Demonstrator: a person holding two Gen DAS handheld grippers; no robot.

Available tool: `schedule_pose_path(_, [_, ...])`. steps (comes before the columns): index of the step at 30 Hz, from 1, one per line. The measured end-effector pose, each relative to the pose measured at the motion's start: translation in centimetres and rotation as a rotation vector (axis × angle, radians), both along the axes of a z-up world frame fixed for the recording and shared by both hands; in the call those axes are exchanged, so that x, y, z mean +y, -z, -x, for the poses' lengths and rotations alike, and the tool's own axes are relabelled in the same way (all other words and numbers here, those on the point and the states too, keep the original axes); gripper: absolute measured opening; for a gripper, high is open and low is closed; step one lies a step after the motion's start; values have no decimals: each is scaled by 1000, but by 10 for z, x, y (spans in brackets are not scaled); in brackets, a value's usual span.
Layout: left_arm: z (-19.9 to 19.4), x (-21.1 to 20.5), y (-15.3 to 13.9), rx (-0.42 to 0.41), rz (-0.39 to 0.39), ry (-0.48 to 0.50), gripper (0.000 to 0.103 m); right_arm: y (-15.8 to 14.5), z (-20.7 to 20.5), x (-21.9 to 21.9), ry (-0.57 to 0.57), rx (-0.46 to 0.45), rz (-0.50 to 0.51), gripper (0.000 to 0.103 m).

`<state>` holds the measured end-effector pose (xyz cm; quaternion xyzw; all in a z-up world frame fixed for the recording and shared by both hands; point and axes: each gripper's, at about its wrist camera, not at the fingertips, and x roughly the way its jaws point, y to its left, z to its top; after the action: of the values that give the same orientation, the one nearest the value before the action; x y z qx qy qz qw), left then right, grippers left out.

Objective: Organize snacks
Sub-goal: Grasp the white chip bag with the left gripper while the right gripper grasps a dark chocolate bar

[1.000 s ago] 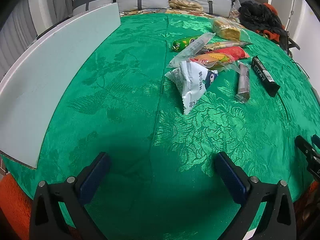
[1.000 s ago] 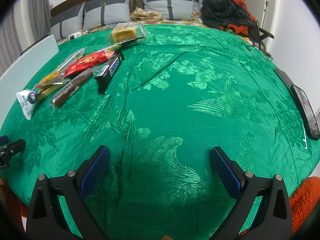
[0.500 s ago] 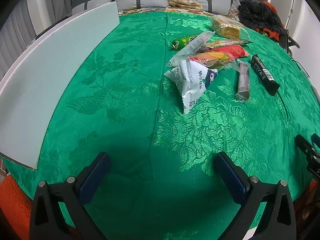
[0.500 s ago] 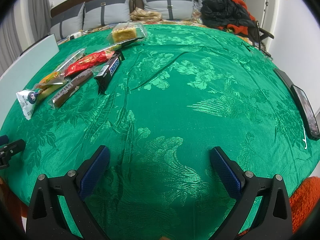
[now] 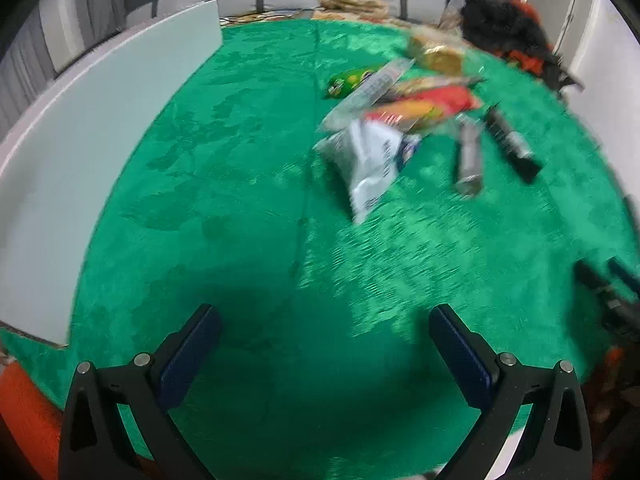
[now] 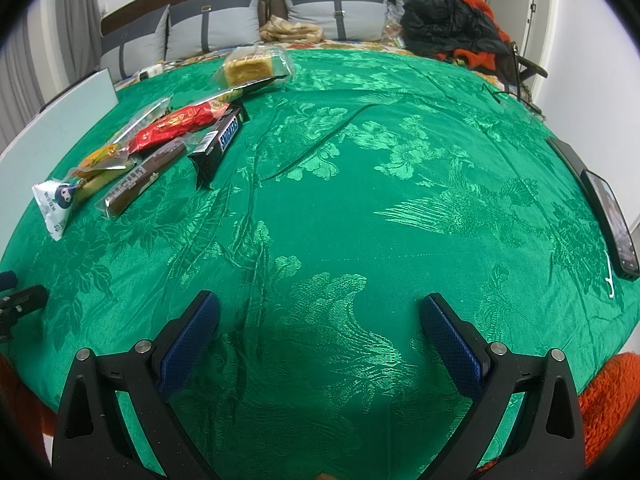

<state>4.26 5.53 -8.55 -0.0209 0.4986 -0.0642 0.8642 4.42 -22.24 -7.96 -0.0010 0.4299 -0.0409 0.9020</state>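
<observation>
Nearest, the left tongs (image 5: pixel 320 340) are wide open and hold nothing. The right tongs (image 6: pixel 318 322) are wide open and empty too. Both hang over bare green cloth (image 6: pixel 360 220) near the front edge of the tabletop.

The left view is blurry now, and half a second ago it was sharp. The snacks also sit a bit lower in it. So the left tongs have started to move toward the pile. That looks like the first reach, and no snack is sorted yet.

Farther in, left of the middle, the white bag (image 5: pixel 370 164) is the closest snack. Its long side points toward the front edge. Just behind it lie the brown bar (image 6: pixel 134 180) and the black Snickers bar (image 6: pixel 218 146), side by side, both pointing from front to back and leaning a little right. The red pack (image 6: pixel 180 124) lies across behind them. The cake pack (image 6: pixel 254 66) is by the far edge. A white board (image 5: pixel 88 152) runs along the left edge.
</observation>
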Motion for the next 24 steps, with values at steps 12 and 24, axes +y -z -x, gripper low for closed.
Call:
schedule_pose_path(12, [-76, -25, -19, -17, 28, 107, 36, 0, 1, -1, -3, 0, 0, 102])
schedule_pose_path(24, [-15, 22, -21, -53, 41, 95, 34, 0, -1, 0, -5, 4, -4, 102])
